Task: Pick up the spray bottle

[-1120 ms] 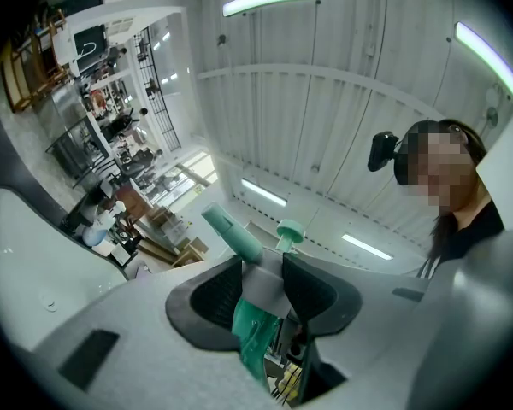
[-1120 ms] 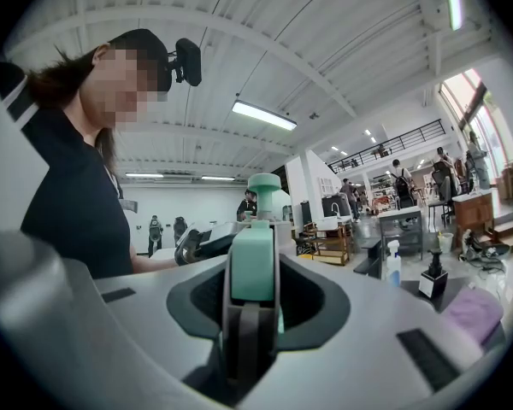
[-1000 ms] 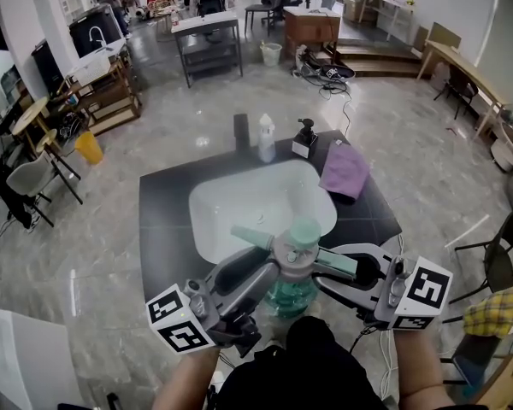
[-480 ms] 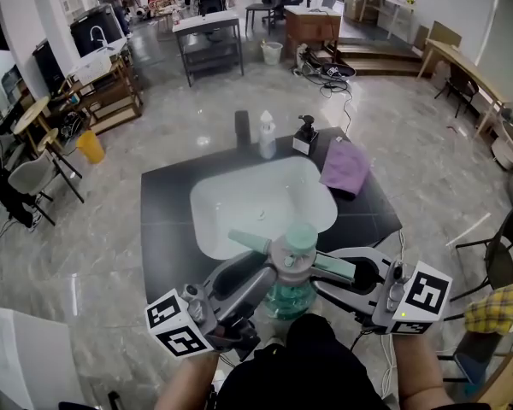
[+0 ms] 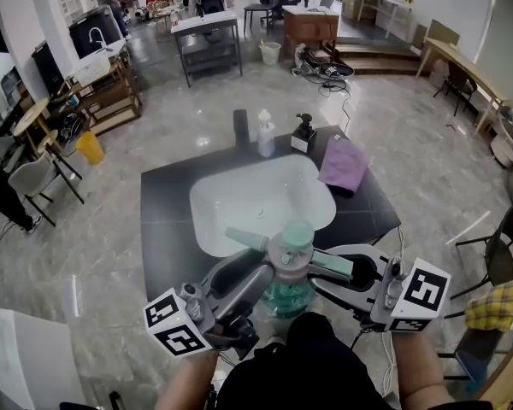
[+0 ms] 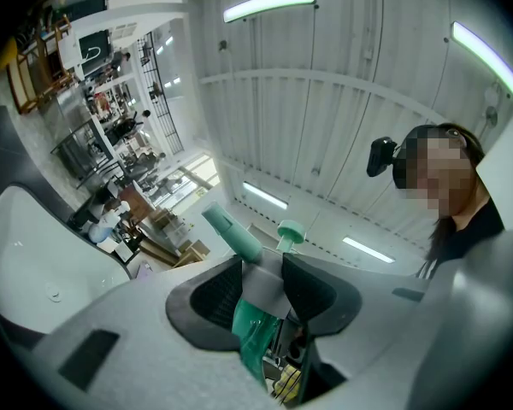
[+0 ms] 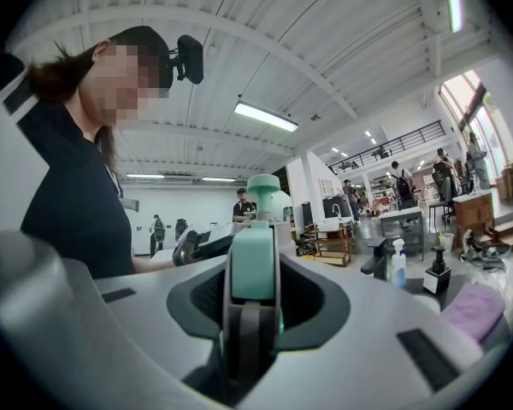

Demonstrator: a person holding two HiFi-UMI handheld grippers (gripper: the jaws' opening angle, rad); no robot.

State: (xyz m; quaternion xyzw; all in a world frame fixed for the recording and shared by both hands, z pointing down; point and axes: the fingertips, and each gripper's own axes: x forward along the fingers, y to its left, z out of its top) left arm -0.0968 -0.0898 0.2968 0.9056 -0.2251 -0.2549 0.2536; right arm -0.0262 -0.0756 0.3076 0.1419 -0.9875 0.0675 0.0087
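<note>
- Head view: the spray bottle [image 5: 288, 273] is off the bench [image 5: 162, 229], held in the air close to the person's body, on the near side of the white sink [image 5: 231, 203]
- Left hand-held gripper [image 5: 269, 272] is pinching the grey collar at the bottle's neck; the left gripper view shows the pads [image 6: 218, 293] pressed on either side of it, with the green nozzle [image 6: 231, 233] sticking out above
- Right hand-held gripper [image 5: 325, 267] is clamped on the mint-green part of the spray head, which sits upright between its jaws in the right gripper view [image 7: 254, 263]
- Handling, as a guess: a light plastic bottle, though how much liquid is inside cannot be told; the head is stiff, the see-through green body [image 5: 286, 299] below is probably thinner and would give under a hard squeeze
- Smooth plastic may slip, and the body hangs below both grips, so it could swing or twist
- Best hold looks like the neck just under the head, where the collar stops it sliding down; squeezing the trigger side risks an unwanted spray
</note>
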